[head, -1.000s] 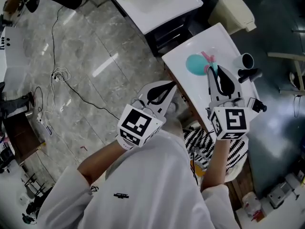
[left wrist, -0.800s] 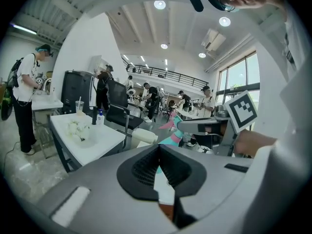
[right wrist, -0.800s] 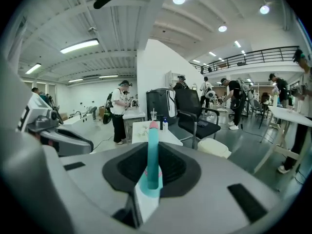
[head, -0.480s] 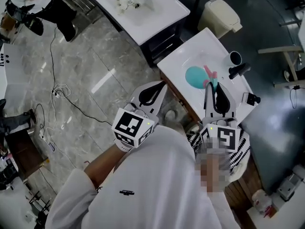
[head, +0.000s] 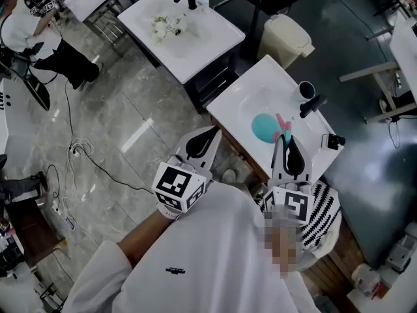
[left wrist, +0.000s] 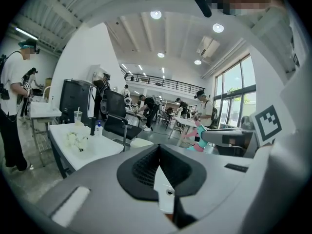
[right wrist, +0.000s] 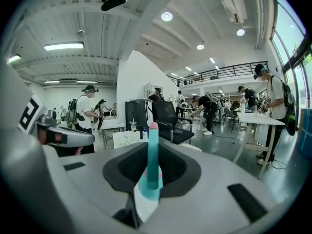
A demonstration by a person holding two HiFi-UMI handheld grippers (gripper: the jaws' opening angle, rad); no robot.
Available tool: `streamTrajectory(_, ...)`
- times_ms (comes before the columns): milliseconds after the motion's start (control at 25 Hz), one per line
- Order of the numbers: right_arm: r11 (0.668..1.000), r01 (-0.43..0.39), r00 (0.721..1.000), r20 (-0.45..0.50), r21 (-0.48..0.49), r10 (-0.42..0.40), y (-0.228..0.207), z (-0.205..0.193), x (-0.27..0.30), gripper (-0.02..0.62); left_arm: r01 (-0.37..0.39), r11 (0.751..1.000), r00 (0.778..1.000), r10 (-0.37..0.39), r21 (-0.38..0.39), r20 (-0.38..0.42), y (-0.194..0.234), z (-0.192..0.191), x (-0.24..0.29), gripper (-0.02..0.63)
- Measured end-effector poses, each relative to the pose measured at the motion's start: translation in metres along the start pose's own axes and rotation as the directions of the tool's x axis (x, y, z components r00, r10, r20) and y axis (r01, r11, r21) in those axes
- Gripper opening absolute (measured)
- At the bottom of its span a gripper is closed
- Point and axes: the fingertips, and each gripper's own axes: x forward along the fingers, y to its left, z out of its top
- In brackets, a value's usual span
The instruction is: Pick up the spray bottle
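The spray bottle (head: 264, 128) has a round teal body and a pink trigger. It hangs over the white table (head: 241, 100) with my right gripper (head: 282, 139) shut on its neck. In the right gripper view its teal neck with a pink tip (right wrist: 153, 152) stands upright between the jaws of that gripper (right wrist: 148, 182). My left gripper (head: 212, 131) is off the table's left edge, over the floor, shut with nothing in it. The left gripper view shows its jaws (left wrist: 158, 147) closed together, with the bottle (left wrist: 197, 135) small at the right.
A black cup (head: 305, 90), a black handled item (head: 314, 104) and a small black object (head: 332, 140) lie on the table's far side. A second white table (head: 195, 38) with flowers and a beige bin (head: 285, 39) stand beyond. A striped stool (head: 328, 208) is at my right; cables (head: 81, 152) cross the floor.
Both grippers have risen, the right one more, carrying the bottle higher above the table. The grip on the bottle is unchanged and the left gripper stays shut.
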Motion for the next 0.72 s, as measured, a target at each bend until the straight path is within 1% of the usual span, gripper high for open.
streamTrajectory(240,1.0,0.019,1.0,0.004,0.024,-0.019,-0.004,-0.007,-0.006,0.054,0.022,0.999,1.0,-0.022,0.025,0.001,-0.009,0.004,0.003,0.005)
streamTrajectory(400,0.999,0.036,0.999,0.015,0.022,-0.036,-0.006,-0.006,-0.011,0.054,0.03,0.999,1.0,-0.03,0.034,-0.004,-0.013,0.004,0.002,0.005)
streamTrajectory(720,0.999,0.037,0.999,0.018,0.022,-0.037,-0.006,-0.008,-0.014,0.054,0.03,0.999,1.0,-0.03,0.03,-0.003,-0.015,0.001,0.0,0.005)
